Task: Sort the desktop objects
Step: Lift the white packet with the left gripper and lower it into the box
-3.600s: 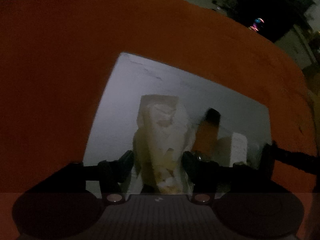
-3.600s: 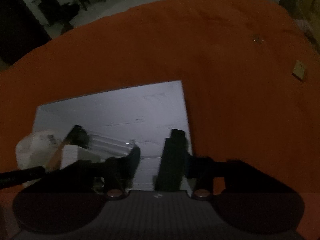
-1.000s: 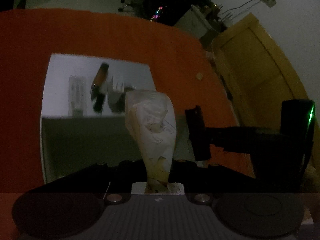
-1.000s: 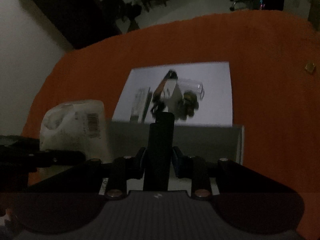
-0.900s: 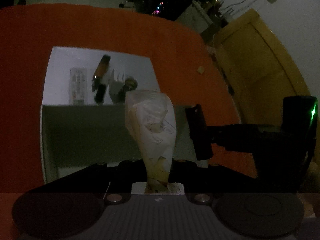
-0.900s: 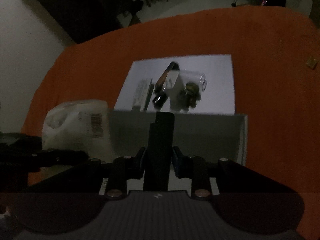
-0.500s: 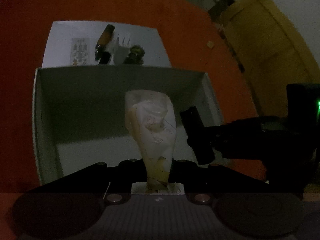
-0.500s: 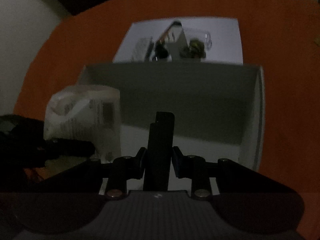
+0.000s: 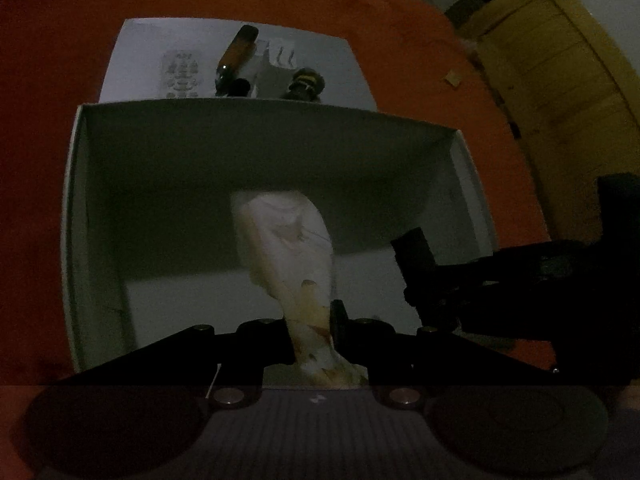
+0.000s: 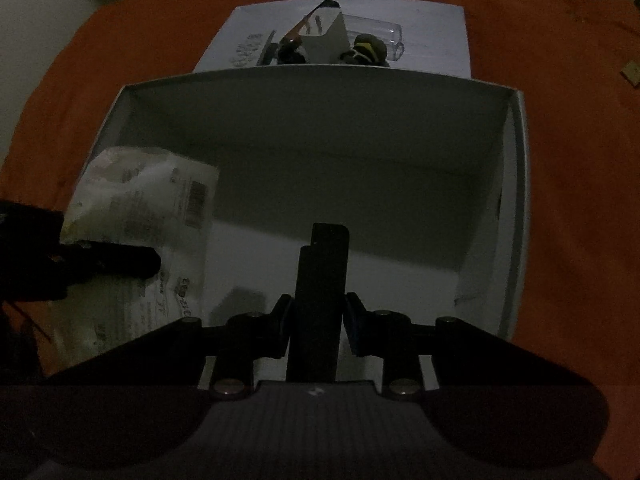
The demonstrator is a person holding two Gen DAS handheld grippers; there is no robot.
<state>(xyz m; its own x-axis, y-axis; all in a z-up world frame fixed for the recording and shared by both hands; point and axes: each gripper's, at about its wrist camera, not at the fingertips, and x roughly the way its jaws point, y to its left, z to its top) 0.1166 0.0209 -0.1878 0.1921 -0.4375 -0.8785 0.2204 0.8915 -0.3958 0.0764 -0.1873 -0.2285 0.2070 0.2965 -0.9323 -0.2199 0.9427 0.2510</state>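
My left gripper is shut on a pale plastic packet, held inside an open white box. My right gripper is shut on a flat black bar, also over the box. The packet shows at the left of the right wrist view, and the black bar at the right of the left wrist view. Beyond the box a white sheet holds an amber bottle, a blister card, a white block and a small dark object.
The box and sheet lie on an orange tablecloth. A small tan scrap lies on the cloth to the right. A yellow door stands beyond the table on the right. The scene is dim.
Both grippers have moved forward and down from above the sheet to inside the box, each still holding its object. The box's near wall has dropped out of view.
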